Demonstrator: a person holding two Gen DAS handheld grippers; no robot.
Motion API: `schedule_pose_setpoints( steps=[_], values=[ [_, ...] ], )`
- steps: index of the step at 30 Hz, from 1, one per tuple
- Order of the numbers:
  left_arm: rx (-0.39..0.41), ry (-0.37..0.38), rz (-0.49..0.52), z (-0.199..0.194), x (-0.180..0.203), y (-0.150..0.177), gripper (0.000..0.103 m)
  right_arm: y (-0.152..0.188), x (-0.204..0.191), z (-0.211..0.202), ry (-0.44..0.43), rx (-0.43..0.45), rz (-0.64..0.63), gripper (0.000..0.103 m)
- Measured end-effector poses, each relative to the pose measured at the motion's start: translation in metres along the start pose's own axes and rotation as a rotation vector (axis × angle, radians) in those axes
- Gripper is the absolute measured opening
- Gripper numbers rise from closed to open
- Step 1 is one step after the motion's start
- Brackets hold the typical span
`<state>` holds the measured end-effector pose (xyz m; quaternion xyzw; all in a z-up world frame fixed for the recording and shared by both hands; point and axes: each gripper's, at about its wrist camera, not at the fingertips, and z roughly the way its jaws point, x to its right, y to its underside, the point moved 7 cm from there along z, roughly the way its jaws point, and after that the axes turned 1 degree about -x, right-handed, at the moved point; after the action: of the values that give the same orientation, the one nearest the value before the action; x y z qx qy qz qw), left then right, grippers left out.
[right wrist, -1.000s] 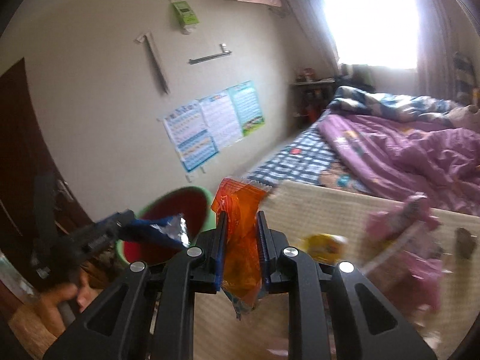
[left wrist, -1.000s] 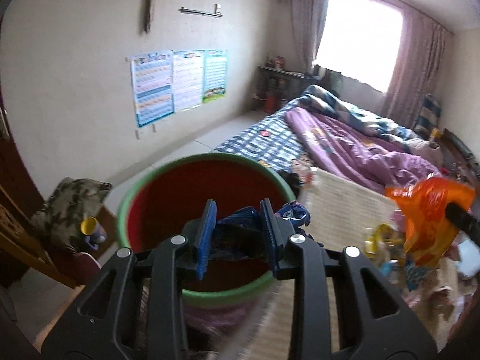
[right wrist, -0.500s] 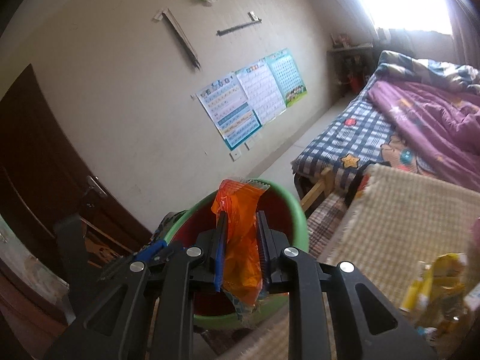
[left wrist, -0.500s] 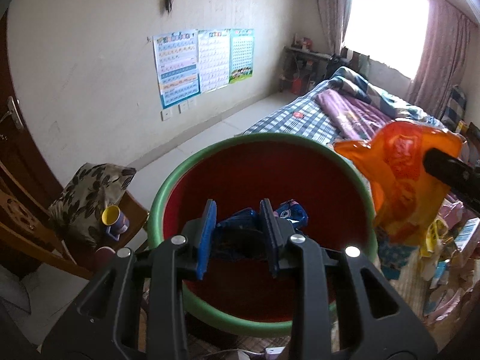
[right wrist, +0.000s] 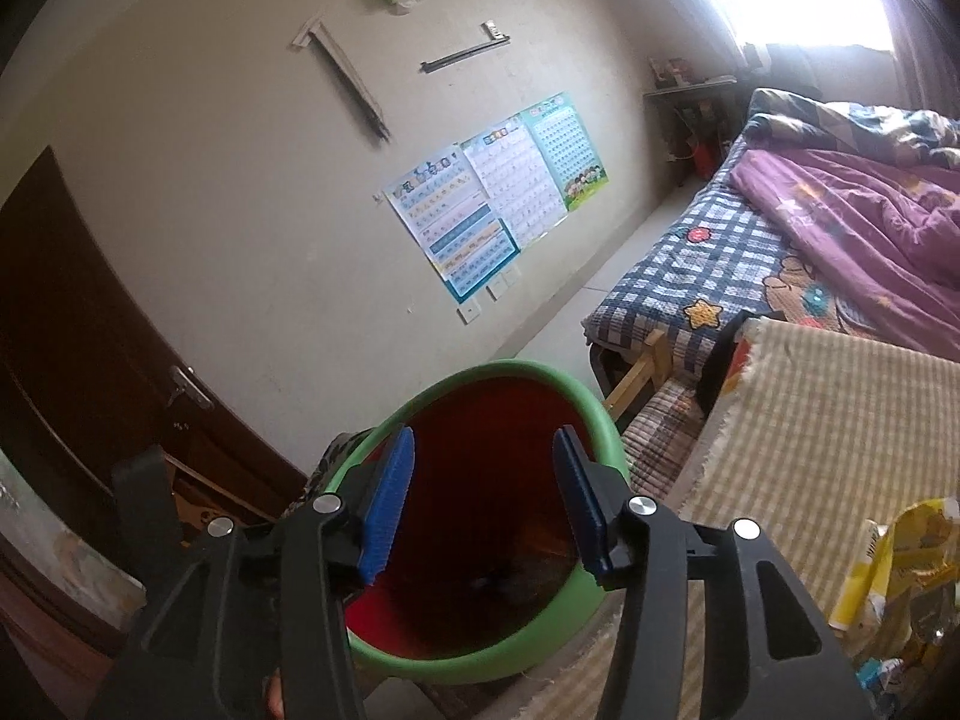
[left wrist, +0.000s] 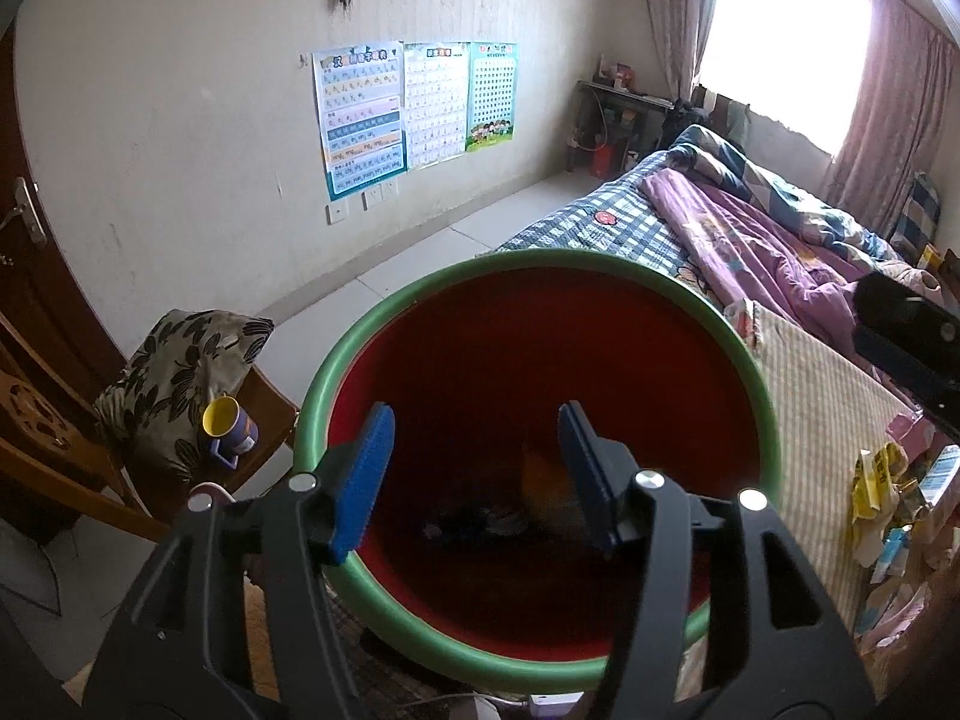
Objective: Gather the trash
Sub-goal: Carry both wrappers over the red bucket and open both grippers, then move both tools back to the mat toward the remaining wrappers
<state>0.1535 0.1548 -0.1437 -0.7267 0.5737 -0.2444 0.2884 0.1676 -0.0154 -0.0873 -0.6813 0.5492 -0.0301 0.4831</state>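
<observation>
A round bin (left wrist: 336, 372), green outside and red inside, fills the left wrist view. My left gripper (left wrist: 474, 474) hangs over its mouth with its jaws opening and nothing between them. An orange wrapper (left wrist: 543, 483) and a dark blue wrapper (left wrist: 480, 525) lie blurred on the bin's bottom. In the right wrist view the same bin (right wrist: 540, 375) sits below my right gripper (right wrist: 483, 501), whose jaws are also opening and empty. The right gripper's tip (left wrist: 906, 336) shows at the right edge of the left wrist view.
Several loose wrappers (left wrist: 888, 498) lie on a woven mat (left wrist: 822, 396) over the bed's end, with a yellow packet (right wrist: 900, 546) nearest. A wooden chair with a patterned cushion (left wrist: 174, 366) and a yellow-lined mug (left wrist: 228, 426) stands left of the bin. A dark door (right wrist: 72, 324) is behind.
Both grippers opened over the bin. The blue wrapper left the left jaws and the orange wrapper left the right jaws; both now lie inside the bin.
</observation>
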Motion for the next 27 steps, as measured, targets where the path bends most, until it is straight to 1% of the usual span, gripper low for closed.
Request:
schedule_pose_setpoints(
  steps=[6, 10, 12, 14, 16, 18, 21, 23, 24, 25, 26, 27],
  values=[
    [0.016, -0.024, -0.005, -0.004, -0.001, 0.000, 0.055, -0.005, 0.009, -0.031, 0.007, 0.029, 0.025, 0.048],
    [0.042, -0.048, 0.020, -0.010, 0.004, 0.004, 0.055, -0.007, 0.019, -0.065, 0.043, 0.069, 0.010, 0.050],
    [0.046, -0.056, 0.039, -0.013, 0.008, 0.008, 0.055, -0.006, 0.030, -0.086, 0.089, 0.093, -0.008, 0.053],
    [0.045, -0.059, 0.054, -0.018, 0.015, 0.013, 0.055, -0.004, 0.043, -0.106, 0.138, 0.109, -0.024, 0.054],
    [0.043, -0.047, 0.057, -0.025, 0.023, 0.017, 0.055, 0.003, 0.061, -0.128, 0.196, 0.123, -0.034, 0.054],
    [0.037, -0.013, 0.059, -0.034, 0.037, 0.023, 0.055, 0.010, 0.083, -0.150, 0.255, 0.131, -0.028, 0.054],
    [0.027, 0.069, 0.087, -0.050, 0.069, 0.033, 0.055, 0.024, 0.117, -0.180, 0.329, 0.137, 0.002, 0.054],
    [0.025, 0.146, 0.131, -0.062, 0.100, 0.041, 0.055, 0.033, 0.138, -0.197, 0.374, 0.136, 0.026, 0.054],
    [0.021, 0.201, 0.170, -0.069, 0.120, 0.046, 0.055, 0.039, 0.150, -0.207, 0.404, 0.134, 0.040, 0.054],
    [0.017, 0.236, 0.200, -0.073, 0.134, 0.051, 0.055, 0.045, 0.162, -0.216, 0.434, 0.131, 0.054, 0.054],
    [0.011, 0.289, 0.261, -0.080, 0.159, 0.060, 0.055, 0.049, 0.170, -0.222, 0.454, 0.129, 0.062, 0.054],
    [0.010, 0.317, 0.298, -0.085, 0.175, 0.066, 0.055, 0.056, 0.182, -0.231, 0.483, 0.123, 0.075, 0.054]
  ],
)
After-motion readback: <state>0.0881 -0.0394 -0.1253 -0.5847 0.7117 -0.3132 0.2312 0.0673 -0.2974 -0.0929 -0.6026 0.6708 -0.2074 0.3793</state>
